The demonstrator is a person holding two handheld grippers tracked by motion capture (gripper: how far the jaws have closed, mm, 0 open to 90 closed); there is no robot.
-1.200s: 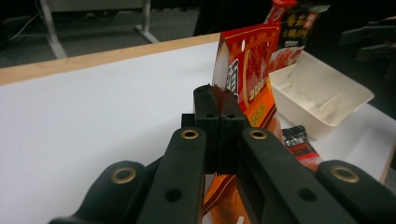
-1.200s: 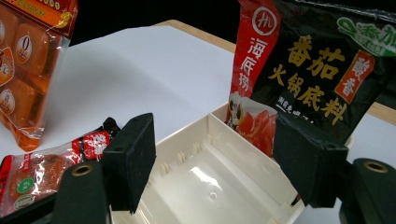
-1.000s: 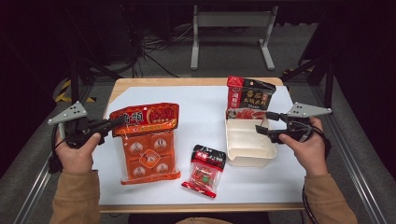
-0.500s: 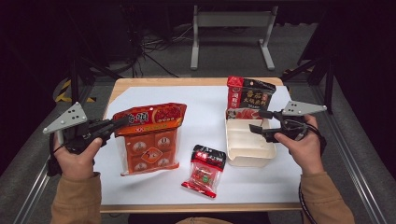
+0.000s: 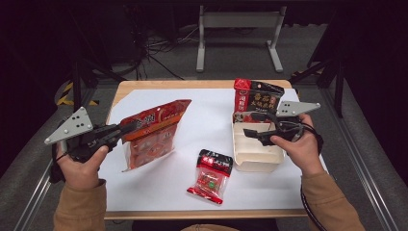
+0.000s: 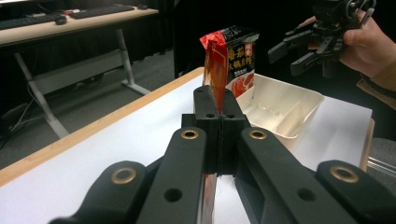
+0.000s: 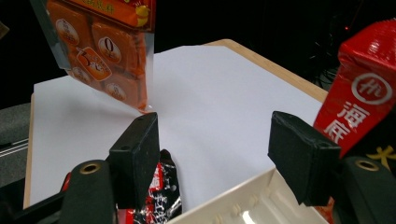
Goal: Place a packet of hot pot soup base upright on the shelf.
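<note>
A large orange-red snack packet (image 5: 155,131) hangs tilted above the white sheet, and my left gripper (image 5: 128,127) is shut on its left edge. In the left gripper view the jaws (image 6: 215,100) pinch the packet's thin edge (image 6: 213,58). My right gripper (image 5: 248,123) is held open over the far end of a white divided tray (image 5: 250,156). Its pads (image 7: 135,156) stand wide apart with nothing between them. The lifted orange packet (image 7: 102,46) hangs beyond them.
A small red-and-black packet (image 5: 210,174) lies on the sheet at front centre. A red-and-black packet (image 5: 255,96) stands upright behind the tray. The wooden table edge (image 5: 202,84) runs along the far side, with dark floor and a metal stand beyond.
My left gripper has lifted the orange-red packet off the sheet, swinging it up and towards the middle. The right gripper has shifted only slightly over the tray.
</note>
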